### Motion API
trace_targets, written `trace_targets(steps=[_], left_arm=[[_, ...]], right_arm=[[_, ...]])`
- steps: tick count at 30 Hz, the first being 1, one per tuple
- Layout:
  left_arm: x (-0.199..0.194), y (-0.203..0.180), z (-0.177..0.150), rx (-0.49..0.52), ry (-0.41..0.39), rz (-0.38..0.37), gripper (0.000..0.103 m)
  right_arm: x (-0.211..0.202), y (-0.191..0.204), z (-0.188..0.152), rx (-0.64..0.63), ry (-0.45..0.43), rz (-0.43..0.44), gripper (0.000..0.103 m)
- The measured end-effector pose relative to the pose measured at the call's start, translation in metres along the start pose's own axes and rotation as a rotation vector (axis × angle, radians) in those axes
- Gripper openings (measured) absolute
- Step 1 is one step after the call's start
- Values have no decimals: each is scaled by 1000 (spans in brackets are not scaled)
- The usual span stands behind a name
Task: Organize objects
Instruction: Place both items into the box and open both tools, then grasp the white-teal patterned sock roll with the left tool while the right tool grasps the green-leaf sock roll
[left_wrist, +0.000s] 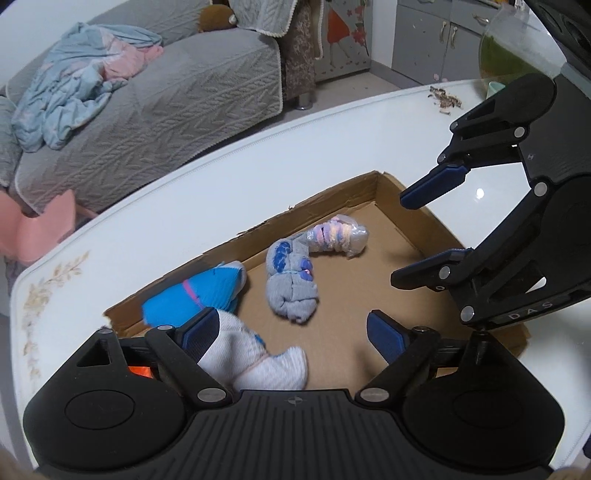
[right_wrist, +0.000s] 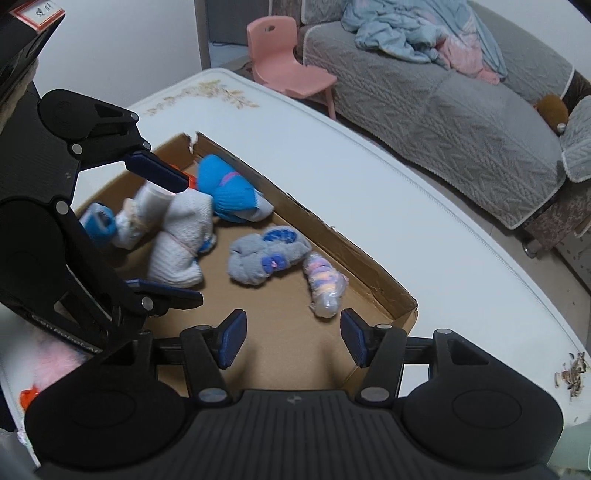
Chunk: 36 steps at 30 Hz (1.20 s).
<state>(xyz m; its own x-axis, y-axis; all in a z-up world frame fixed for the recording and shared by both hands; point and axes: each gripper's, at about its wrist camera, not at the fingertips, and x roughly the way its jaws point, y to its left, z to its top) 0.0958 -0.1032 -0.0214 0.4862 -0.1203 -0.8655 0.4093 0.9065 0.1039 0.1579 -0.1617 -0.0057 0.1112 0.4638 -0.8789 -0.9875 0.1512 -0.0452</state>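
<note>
I am holding the left claw (left_wrist: 295, 332) wide open over the near end of the cardboard tray (left_wrist: 332, 201), with nothing between its pads. Just beside its left finger, partly under it, the white sock bundle (left_wrist: 255, 354) is lying on the tray floor; I cannot tell whether the pad is touching it. A little ahead of that finger, the bright blue sock roll (left_wrist: 199, 291) is leaning against the tray's far wall. Straight ahead of the claw the grey sock roll with blue patches (left_wrist: 291, 284) is sitting mid-tray, and touching its far end is the pastel striped sock roll in clear wrap (left_wrist: 340, 236).

I am keeping the right claw (right_wrist: 291, 339) open too, empty, hovering over its end of the tray, with the wrapped roll just ahead of its right finger.

I am judging all of these as light, soft and springy: they will squash under the pads rather than resist, so I am planning to take each roll across its thick middle, not by a loose cuff that could unroll. The wrapped one looks slippery, so a fuller squeeze there.

Beyond the tray the white desk (left_wrist: 258, 155) is carrying some crumbs (left_wrist: 445, 99) near its far edge.
</note>
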Motion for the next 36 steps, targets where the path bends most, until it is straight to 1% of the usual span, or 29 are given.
trace_targets(steps=[4, 6, 10, 13, 16, 19, 22, 25, 27, 28, 29, 30, 31, 34, 36], left_arm=[[-25, -2, -8, -15, -22, -5, 90], [-39, -2, -13, -21, -32, -6, 90], [-68, 5, -29, -49, -52, -7, 91], [-89, 12, -51, -77, -60, 7, 91], [-110, 20, -80, -98, -63, 18, 93], [-126, 26, -111, -111, -41, 38, 95], [-132, 33, -144, -115, 7, 71, 97], [-125, 43, -169, -167, 85, 96, 98], [-114, 47, -184, -196, 117, 116, 98], [-109, 50, -194, -215, 132, 124, 98], [-103, 50, -203, -230, 145, 132, 97], [-99, 50, -211, -231, 152, 145, 97], [-96, 48, -219, -219, 162, 159, 97], [-86, 41, -233, -142, 195, 186, 93], [-89, 43, -237, -121, 156, 196, 94]], right_arm=[[-14, 5, -2, -9, -17, 1, 59], [-18, 8, -1, -13, -25, 6, 61], [-36, 24, -6, -27, -54, 16, 69], [-50, 38, -16, -21, -68, 13, 71], [-61, 54, -29, 5, -95, 36, 77], [-67, 68, -44, 59, -93, 31, 78], [-66, 77, -60, 171, -99, 72, 79], [-59, 91, -74, 240, -106, 91, 81], [-48, 99, -82, 262, -103, 100, 80], [-42, 101, -87, 274, -107, 118, 79], [-35, 103, -91, 280, -97, 141, 74], [-28, 107, -92, 259, -69, 138, 70], [-24, 113, -92, 207, -53, 120, 68], [-14, 126, -95, 61, -52, 104, 68], [-11, 131, -97, -20, -77, 110, 67]])
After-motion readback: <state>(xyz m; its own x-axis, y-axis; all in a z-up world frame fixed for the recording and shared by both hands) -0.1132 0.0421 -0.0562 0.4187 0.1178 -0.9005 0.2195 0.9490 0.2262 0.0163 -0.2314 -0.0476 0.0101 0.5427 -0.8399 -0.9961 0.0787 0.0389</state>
